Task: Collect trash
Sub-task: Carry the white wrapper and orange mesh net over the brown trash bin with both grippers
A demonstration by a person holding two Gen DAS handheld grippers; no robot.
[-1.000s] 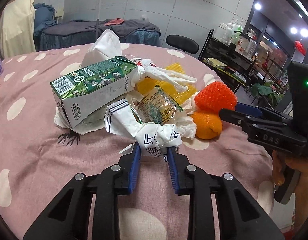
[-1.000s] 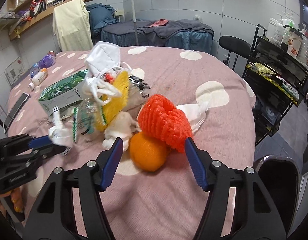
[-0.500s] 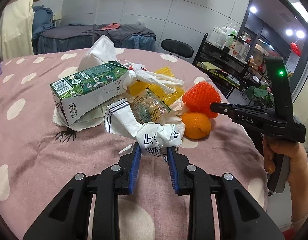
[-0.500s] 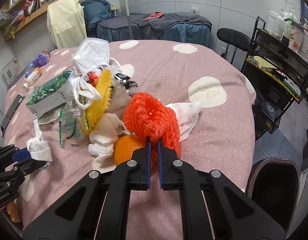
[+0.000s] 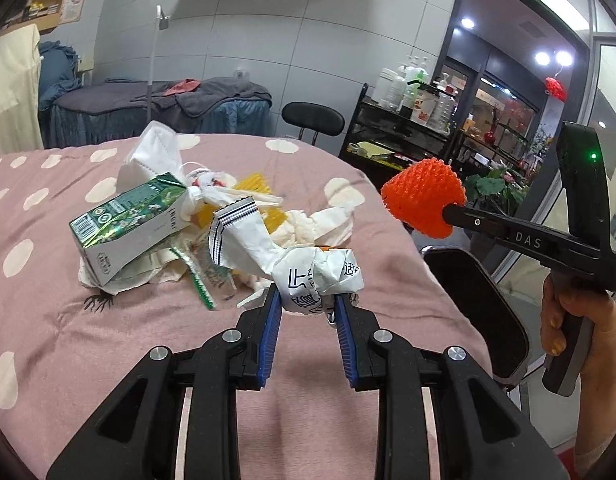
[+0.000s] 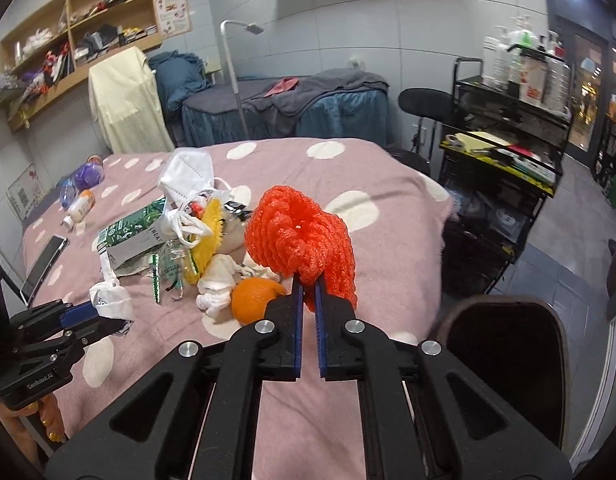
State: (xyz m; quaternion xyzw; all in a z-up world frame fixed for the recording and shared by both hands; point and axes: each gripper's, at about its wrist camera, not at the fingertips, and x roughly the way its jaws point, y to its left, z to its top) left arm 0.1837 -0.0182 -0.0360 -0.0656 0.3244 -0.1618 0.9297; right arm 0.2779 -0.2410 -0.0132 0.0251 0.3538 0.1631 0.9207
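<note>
My left gripper (image 5: 308, 300) is shut on a crumpled white printed wrapper (image 5: 316, 274), lifted just above the pink dotted table (image 5: 108, 340). My right gripper (image 6: 307, 286) is shut on an orange-red foam fruit net (image 6: 304, 236) and holds it up in the air; the net also shows at the right of the left wrist view (image 5: 426, 196). The trash pile stays on the table: a green milk carton (image 5: 128, 226), a white face mask (image 5: 154, 158), a yellow foam net (image 6: 210, 232), tissues (image 6: 220, 284) and an orange (image 6: 254, 300).
A black bin (image 6: 504, 364) stands by the table's right edge, also seen in the left wrist view (image 5: 480, 308). A phone (image 6: 44, 264) and small bottles (image 6: 82, 188) lie at the far left. A black shelf cart (image 6: 508, 184) and a stool (image 6: 424, 104) stand behind.
My right gripper closed on the foam net and lifted it off the orange, up and to the right. My left gripper has raised the wrapper slightly and stays shut on it.
</note>
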